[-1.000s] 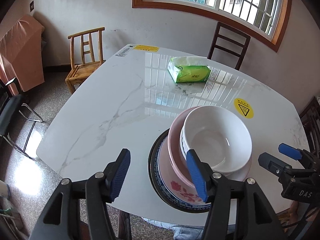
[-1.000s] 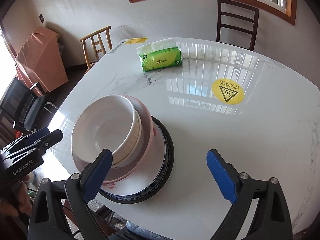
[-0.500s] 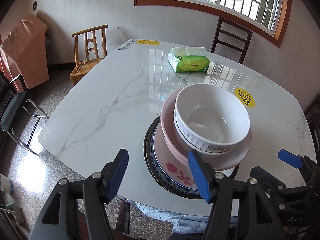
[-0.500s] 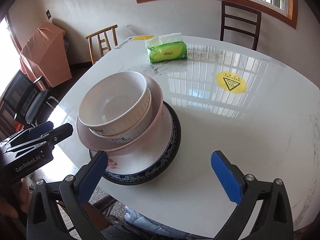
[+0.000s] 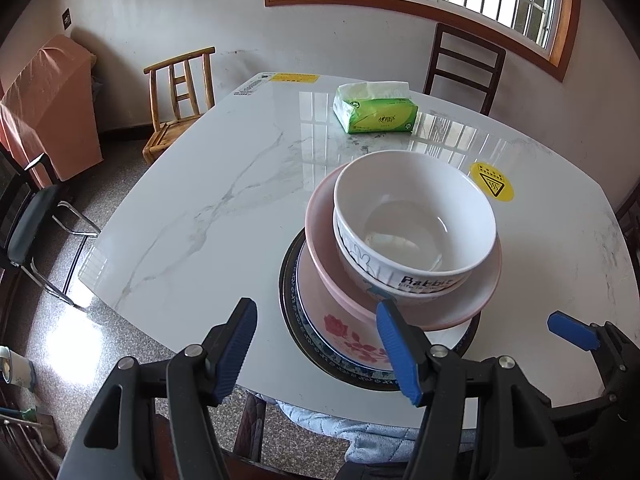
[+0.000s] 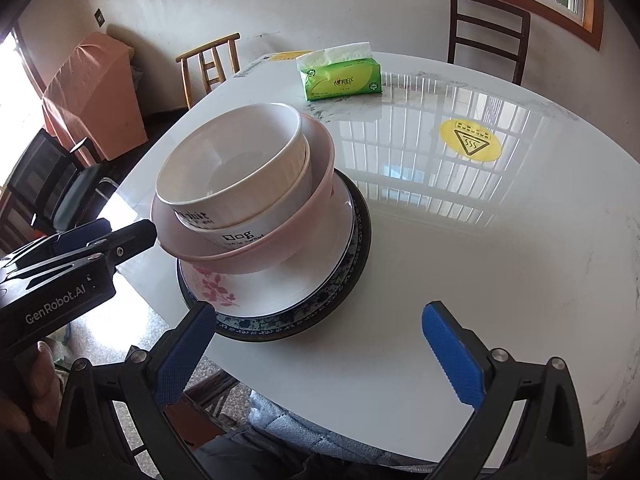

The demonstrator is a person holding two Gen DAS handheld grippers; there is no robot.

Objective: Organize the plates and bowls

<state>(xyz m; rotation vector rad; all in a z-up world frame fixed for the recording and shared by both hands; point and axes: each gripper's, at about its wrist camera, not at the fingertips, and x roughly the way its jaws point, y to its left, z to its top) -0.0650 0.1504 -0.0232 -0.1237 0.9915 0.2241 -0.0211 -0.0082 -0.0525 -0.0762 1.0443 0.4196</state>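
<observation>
Scanning from left to right in the left wrist view: the left gripper (image 5: 316,344) hangs above the near table edge with its jaws spread and nothing between them; its right finger sits in front of the stack's near left rim, though contact cannot be told.

Just right of it stands the stack on the marble table (image 5: 192,216). From bottom to top:
- a dark-rimmed plate (image 5: 289,304);
- a floral plate (image 5: 340,330);
- a pink bowl (image 5: 320,216);
- a lower white bowl (image 6: 256,234) marked "Dog";
- a top white bowl (image 5: 416,216) marked "Rabbit".

The bowls nest slightly off centre on the plates, shifted away from the floral print, and the stack rests near the front of the table — well apart from the tissue pack (image 5: 376,110) at the far side.

Farthest right, the right gripper (image 6: 316,354) is spread fully and empty, to the right of the stack, clear of it.

Progress, as a judgement: the stacking appears done — every dish visible is already gathered into one pile. What remains, if anything, is squaring up the pile or moving it; neither gripper holds it yet.
</observation>
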